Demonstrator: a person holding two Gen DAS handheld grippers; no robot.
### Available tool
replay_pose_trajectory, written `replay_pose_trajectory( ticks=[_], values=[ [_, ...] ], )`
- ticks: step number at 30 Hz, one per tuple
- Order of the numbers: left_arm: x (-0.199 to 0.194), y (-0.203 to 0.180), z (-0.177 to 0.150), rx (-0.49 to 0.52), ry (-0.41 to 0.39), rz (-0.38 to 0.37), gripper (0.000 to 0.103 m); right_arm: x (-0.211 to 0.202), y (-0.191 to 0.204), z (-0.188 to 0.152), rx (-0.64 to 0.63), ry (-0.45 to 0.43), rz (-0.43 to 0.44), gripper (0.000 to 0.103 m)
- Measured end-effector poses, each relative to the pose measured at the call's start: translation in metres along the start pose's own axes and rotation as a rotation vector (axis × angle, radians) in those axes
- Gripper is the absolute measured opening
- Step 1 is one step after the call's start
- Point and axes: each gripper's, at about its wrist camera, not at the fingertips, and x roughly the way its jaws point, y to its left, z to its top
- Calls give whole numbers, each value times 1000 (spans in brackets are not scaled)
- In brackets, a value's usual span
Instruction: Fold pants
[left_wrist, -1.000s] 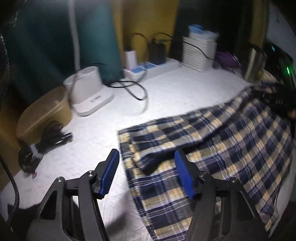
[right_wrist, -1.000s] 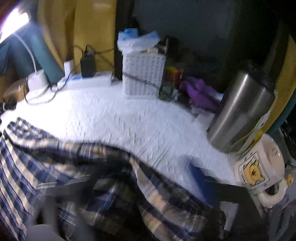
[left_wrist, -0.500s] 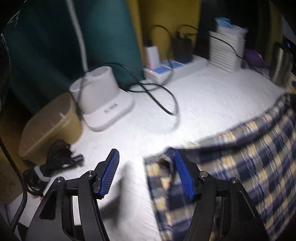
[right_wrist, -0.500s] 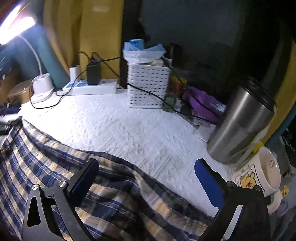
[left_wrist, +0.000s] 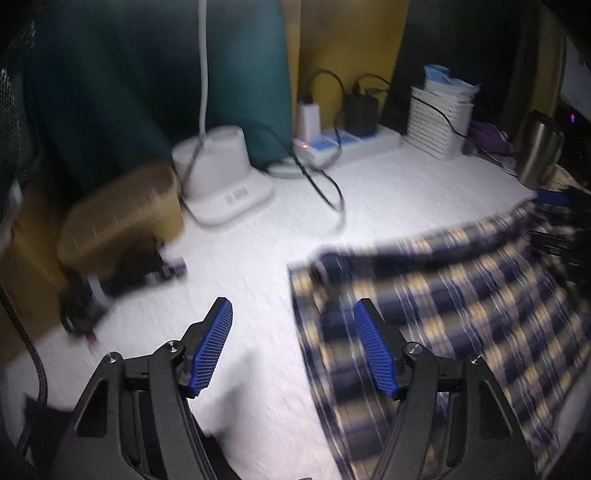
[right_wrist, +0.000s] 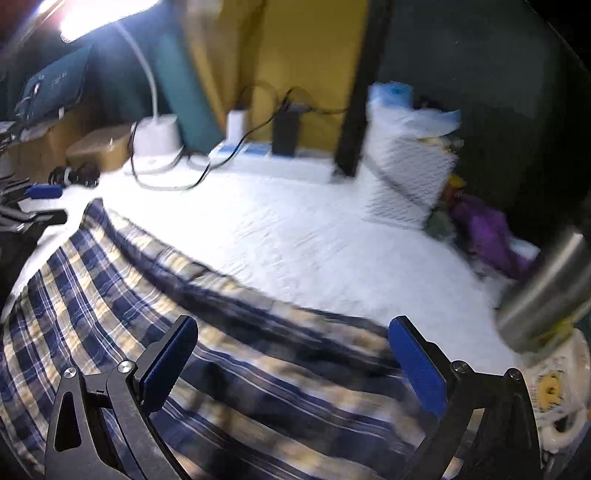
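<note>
both grippers, left gripper (left_wrist: 291, 328) and right gripper (right_wrist: 293, 338), tilt downward over the plaid pants (right_wrist: 110, 295), jaws released.

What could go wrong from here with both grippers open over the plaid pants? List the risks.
1. The left gripper straddles the edge of the plaid pants, its jaws just opened wider; closing here may catch only the top layer or the white table cover.
2. The steel tumbler and cartoon mug stand close beside the right gripper; a sideways swing might knock them.
3. The black cable lies loose near the cloth and might snag.
</note>
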Motion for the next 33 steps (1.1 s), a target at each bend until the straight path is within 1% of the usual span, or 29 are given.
replay_pose_trajectory(
  ticks=[1,4,6,8,9,13,17,20,21,23,26,29,33],
  values=[
    [2,1,-6,-7,13,-10,69,6,3,3,-7,10,-12,103],
    [12,3,-9,-9,46,7,69,21,0,11,6,38,-36,103],
    [20,6,1,-10,45,-9,69,35,-3,14,4,71,-57,103],
    [30,7,14,-1,33,-4,69,52,-2,14,-21,123,-81,103],
    [36,7,19,6,35,5,69,53,-3,14,-13,106,-74,103],
    [61,14,29,23,66,96,69,55,-9,14,23,100,-57,103],
    [61,35,31,-40,51,198,69,50,-13,14,33,89,-72,103],
    [46,39,30,-62,40,149,69,37,-11,14,24,71,-84,103],
    [36,36,29,-57,25,126,69,30,-10,13,20,63,-84,103],
    [21,29,25,-40,11,107,69,15,-7,9,14,48,-87,103],
    [-4,15,12,-24,2,57,69,-5,-3,2,17,31,-93,103],
    [-31,1,-7,-23,-4,8,69,-28,2,-11,30,18,-95,103],
    [-56,-17,-32,-19,-8,-23,69,-57,18,-34,45,10,-73,103]
  ],
)
